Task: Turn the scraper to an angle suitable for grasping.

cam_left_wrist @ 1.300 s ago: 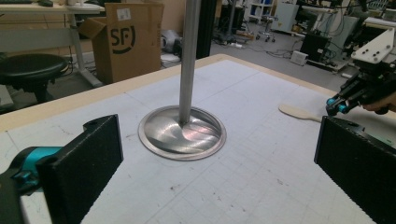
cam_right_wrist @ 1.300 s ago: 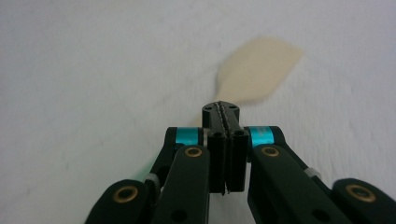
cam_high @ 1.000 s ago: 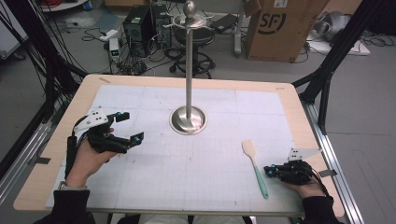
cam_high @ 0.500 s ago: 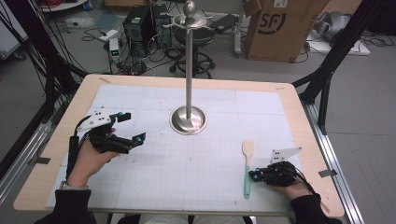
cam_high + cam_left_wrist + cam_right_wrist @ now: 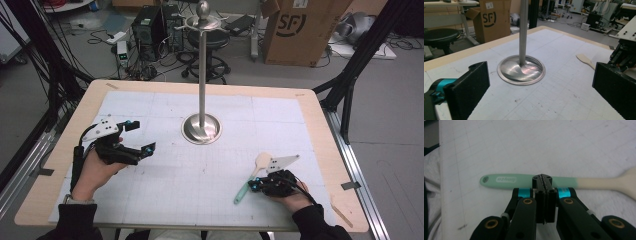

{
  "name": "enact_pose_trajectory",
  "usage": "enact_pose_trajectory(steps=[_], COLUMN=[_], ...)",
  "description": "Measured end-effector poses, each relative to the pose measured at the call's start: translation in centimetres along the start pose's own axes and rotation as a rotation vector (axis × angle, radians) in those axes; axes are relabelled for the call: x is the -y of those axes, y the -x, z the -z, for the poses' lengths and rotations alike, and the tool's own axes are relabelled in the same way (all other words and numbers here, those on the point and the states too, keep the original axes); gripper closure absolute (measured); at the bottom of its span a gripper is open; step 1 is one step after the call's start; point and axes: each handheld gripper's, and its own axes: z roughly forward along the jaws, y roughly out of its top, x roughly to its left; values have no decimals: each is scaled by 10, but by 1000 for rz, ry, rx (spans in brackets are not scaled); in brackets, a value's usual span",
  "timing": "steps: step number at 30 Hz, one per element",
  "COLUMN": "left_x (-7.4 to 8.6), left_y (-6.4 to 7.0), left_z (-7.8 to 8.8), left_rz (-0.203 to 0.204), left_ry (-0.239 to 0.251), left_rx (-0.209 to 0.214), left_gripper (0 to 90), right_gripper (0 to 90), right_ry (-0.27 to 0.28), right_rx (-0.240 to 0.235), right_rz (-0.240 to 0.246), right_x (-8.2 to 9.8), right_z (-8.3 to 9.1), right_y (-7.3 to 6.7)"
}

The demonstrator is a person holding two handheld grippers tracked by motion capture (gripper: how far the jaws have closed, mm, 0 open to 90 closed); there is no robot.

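Observation:
A spatula (image 5: 252, 175) with a mint-green handle and a pale wooden blade lies flat on the white grid mat at the front right. My right gripper (image 5: 254, 187) is shut, its tips touching the side of the handle, with nothing between the jaws. In the right gripper view the closed tips (image 5: 542, 180) meet the spatula (image 5: 506, 180) at mid-handle. My left gripper (image 5: 142, 136) hovers open at the left of the mat, empty. In the left gripper view its wide-apart jaws (image 5: 540, 75) face the metal stand (image 5: 521, 70), with the spatula (image 5: 585, 60) at the right.
A tall metal stand (image 5: 201, 129) with a round dished base rises from the middle of the table (image 5: 320, 130), with hooks at its top. A cardboard box (image 5: 300, 30), a stool and cables sit on the floor beyond the far edge.
My right gripper has moved left and toward the spatula. The spatula has slid left and swung, so its handle now points toward the front left. The left gripper has barely moved.

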Motion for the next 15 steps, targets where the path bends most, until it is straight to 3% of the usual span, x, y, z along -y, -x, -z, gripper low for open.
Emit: enact_pose_trajectory(steps=[9,15], left_x=[1,2], left_y=[1,0], left_z=[1,0], left_rz=[-6,-5], left_ry=[-4,-13], left_rx=[-5,-4], left_gripper=[17,17], right_gripper=[900,900], right_ry=[3,-3], right_rx=[59,34], right_rz=[9,5], right_x=[-33,-39], right_z=[-35,-41], right_y=[-5,-2])
